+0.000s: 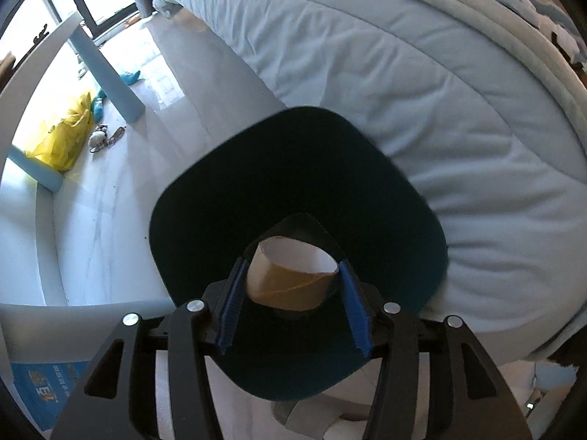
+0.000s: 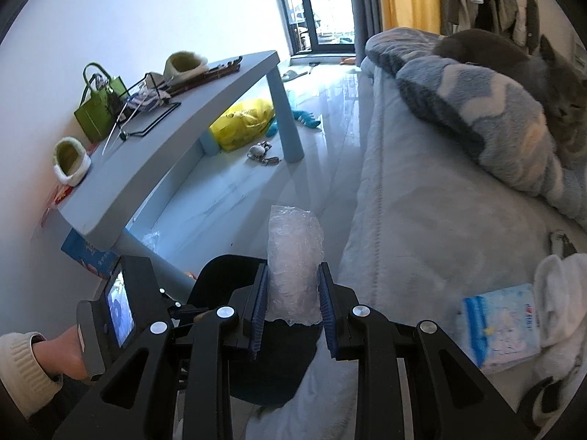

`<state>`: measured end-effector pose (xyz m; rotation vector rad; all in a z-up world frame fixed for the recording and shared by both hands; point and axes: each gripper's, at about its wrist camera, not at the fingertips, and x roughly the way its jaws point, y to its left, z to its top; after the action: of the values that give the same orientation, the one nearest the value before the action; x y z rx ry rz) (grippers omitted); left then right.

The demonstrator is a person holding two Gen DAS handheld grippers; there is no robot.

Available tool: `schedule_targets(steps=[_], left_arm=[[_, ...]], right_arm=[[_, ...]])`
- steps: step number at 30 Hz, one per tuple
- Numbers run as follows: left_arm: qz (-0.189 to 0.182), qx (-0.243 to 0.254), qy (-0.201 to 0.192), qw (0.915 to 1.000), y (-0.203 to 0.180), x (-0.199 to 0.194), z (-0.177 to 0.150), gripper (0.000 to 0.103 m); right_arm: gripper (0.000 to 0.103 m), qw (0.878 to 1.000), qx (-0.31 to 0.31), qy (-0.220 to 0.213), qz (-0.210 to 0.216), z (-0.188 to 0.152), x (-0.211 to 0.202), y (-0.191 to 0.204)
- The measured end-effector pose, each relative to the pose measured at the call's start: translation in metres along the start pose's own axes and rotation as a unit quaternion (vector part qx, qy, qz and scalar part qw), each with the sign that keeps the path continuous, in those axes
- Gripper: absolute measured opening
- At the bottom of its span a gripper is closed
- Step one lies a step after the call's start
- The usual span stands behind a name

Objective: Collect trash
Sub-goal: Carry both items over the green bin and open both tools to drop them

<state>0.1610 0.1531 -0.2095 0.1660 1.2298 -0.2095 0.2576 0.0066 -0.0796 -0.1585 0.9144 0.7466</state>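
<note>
left wrist view
- left tool (image 1: pixel 293 275): points steeply down over the dark bin (image 1: pixel 227 220), cardboard tube (image 1: pixel 290 282) between its blue pads (image 1: pixel 231 308)
- tool state: jaws mid-wide; a gap shows on the tube's right side, the left pad is at most brushing it – reads as released or nearly so, not clamped
- tube position: directly above the bin opening, well inside the rim
- bin: on the floor (image 1: pixel 110 238), pushed up against the bed (image 1: pixel 367 91)
- other clutter: yellow bag (image 1: pixel 62 139) under the tabletop (image 1: pixel 33 69), near its leg

right wrist view
- right tool (image 2: pixel 293 293): narrow – clamped on a wad of bubble wrap (image 2: pixel 295 264), both pads pressing its sides
- wrap position: in the tool, above the edge of the bin (image 2: pixel 227 275), not yet centred over it
- person's hand (image 2: pixel 62 352): holds the left tool's grip at lower left
- bed items: tissue pack (image 2: pixel 499 326), white sock (image 2: pixel 561 293) – well apart from the bin

step in hand (judgement)
- step: drop the tube, then the wrap
- how to do it well: widen the left jaws fully so the tube falls clear, lift the tool straight out – then bring the wrap over the bin's middle before letting go, since light film can drift or cling to a pad
</note>
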Motion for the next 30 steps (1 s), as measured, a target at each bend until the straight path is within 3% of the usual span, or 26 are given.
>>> schedule_targets(steps=[7, 17, 24, 30], left_arm=[[-0.007, -0.007, -0.025, 0.9996, 0.012, -0.018, -0.005, 0.071], [0.002, -0.047, -0.088, 0.995, 0.046, -0.07, -0.009, 0.071], [0.017, -0.092, -0.143, 0.9854, 0.077, -0.113, -0.012, 0.071], [0.002, -0.136, -0.191, 0.9722, 0.092, -0.15, -0.005, 0.071]], right_arm=[[0.027, 1.0, -0.014, 0.024, 0.005, 0.0, 0.022, 0.018], [0.027, 0.997, -0.04, 0.064, 0.003, -0.007, 0.059, 0.042], [0.027, 0.991, -0.068, 0.111, -0.002, -0.024, 0.091, 0.058], [0.027, 0.985, -0.081, 0.15, -0.004, -0.048, 0.114, 0.065]])
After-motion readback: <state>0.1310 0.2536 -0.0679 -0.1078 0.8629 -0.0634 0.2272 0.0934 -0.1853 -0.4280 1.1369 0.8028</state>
